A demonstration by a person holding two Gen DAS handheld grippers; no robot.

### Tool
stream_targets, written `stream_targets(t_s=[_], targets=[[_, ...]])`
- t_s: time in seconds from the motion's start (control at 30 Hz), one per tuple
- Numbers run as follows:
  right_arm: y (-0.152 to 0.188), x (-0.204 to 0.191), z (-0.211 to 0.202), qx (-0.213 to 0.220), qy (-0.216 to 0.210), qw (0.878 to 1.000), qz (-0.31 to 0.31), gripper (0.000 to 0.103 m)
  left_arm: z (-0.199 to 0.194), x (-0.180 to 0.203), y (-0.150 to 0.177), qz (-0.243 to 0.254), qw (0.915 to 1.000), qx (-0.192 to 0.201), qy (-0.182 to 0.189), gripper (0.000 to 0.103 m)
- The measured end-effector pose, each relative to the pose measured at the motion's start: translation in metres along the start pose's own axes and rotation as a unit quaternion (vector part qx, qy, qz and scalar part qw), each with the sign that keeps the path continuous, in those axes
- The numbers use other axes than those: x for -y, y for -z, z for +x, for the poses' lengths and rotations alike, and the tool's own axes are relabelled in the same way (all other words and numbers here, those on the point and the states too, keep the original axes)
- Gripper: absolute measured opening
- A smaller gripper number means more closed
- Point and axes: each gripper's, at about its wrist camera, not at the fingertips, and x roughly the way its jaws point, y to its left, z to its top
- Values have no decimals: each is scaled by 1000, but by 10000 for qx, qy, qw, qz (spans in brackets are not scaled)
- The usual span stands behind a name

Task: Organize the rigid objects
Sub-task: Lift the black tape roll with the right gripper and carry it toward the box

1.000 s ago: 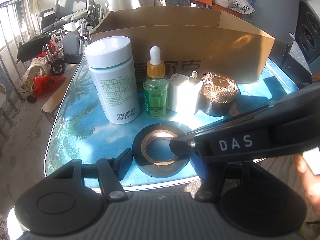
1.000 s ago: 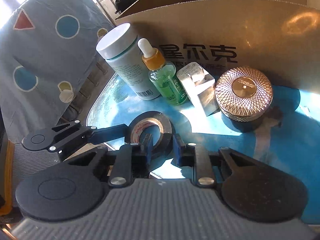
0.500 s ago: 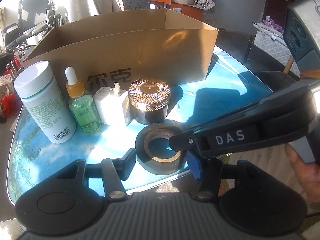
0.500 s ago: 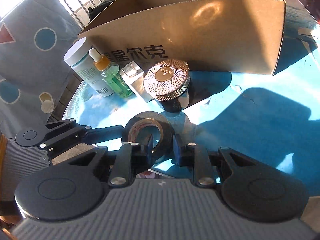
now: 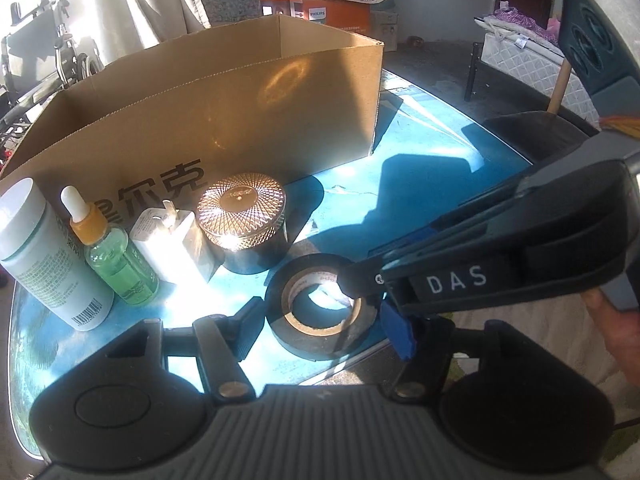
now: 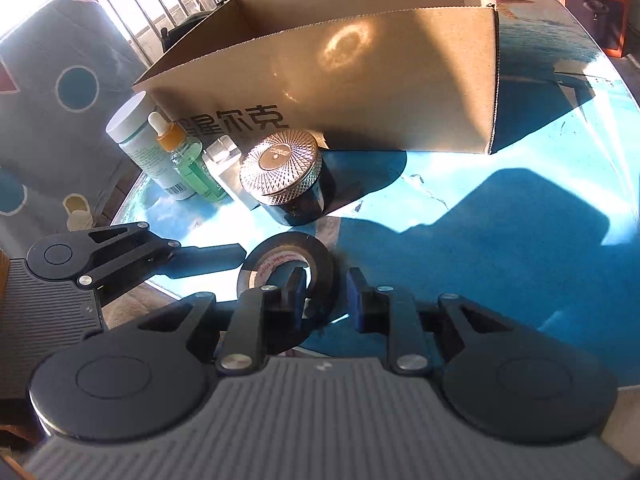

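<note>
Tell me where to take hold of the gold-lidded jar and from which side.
Grip the jar across its knurled gold lid, coming from above. It stands upright, and the round, ridged lid should give the pads purchase. Low approaches look crowded: the white charger stands close beside it, the cardboard box behind, the tape roll in front.

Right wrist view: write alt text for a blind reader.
The right gripper grips the wall of a black tape roll, one finger in its hole, at the near edge of a blue table. Behind it a white bottle, a green dropper bottle, a white charger and a gold-lidded jar stand in a row before an open cardboard box.
</note>
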Motion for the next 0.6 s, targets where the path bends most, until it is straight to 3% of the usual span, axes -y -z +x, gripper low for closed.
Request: stream_targets(t_s=[0.6], targets=[[-3, -3, 9, -51, 29, 9999, -112, 20, 13, 4, 0, 227, 9997, -44, -69, 68]])
